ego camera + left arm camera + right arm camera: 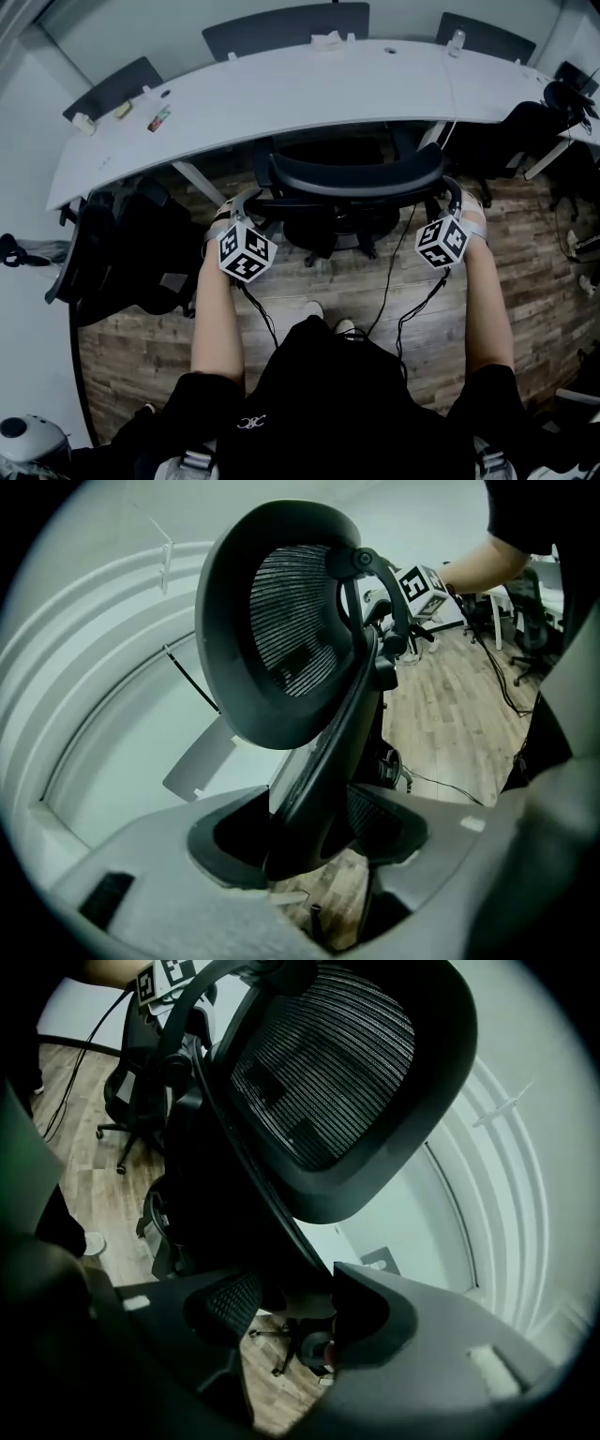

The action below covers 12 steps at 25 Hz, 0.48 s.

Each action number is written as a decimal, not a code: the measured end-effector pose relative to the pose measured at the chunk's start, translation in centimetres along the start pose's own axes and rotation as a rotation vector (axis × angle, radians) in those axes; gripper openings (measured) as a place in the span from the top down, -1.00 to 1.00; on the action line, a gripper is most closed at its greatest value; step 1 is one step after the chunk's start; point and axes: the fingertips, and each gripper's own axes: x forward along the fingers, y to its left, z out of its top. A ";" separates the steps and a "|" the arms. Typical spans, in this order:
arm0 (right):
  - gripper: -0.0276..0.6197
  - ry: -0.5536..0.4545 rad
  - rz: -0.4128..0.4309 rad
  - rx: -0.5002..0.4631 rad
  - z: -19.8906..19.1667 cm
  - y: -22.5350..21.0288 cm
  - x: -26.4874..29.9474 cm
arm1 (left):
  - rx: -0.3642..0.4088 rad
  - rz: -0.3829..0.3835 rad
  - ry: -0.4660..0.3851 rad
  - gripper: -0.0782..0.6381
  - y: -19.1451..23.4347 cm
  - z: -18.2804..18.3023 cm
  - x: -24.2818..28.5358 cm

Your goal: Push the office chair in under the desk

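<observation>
A black mesh-backed office chair stands in front of the curved white desk, its seat partly under the desk edge. My left gripper is at the left end of the backrest and my right gripper at the right end. In the left gripper view the backrest's black side frame runs between the jaws of the left gripper, which clamp it. In the right gripper view the right gripper likewise clamps the backrest's frame. The chair's wheeled base is mostly hidden.
Other black chairs stand at the left and right, and more behind the desk. Small items and a bottle lie on the desk. Cables trail over the wooden floor by the person's feet.
</observation>
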 end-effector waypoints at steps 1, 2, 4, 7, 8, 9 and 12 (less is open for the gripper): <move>0.17 -0.002 0.003 0.002 0.2 -0.1 0.5 | -0.001 -0.003 0.004 0.05 0.4 -0.1 0.4; 0.17 0.000 0.007 0.002 0.5 -0.2 1.0 | -0.003 -0.006 0.007 0.05 0.8 -0.1 0.7; 0.17 0.010 0.011 -0.001 1.0 -0.5 1.9 | -0.007 -0.008 0.009 0.05 1.7 -0.3 1.4; 0.17 0.006 0.004 0.001 1.9 -1.1 3.5 | -0.008 0.002 0.002 0.05 3.2 -0.3 2.4; 0.17 0.002 0.004 0.003 2.2 -1.3 3.9 | -0.009 0.004 -0.003 0.05 3.6 -0.3 2.8; 0.17 0.000 0.005 0.004 2.4 -1.5 4.4 | -0.010 0.003 -0.008 0.05 4.0 -0.3 3.1; 0.17 0.008 0.010 0.004 2.9 -1.8 5.6 | -0.012 0.001 -0.018 0.05 5.1 -0.4 4.0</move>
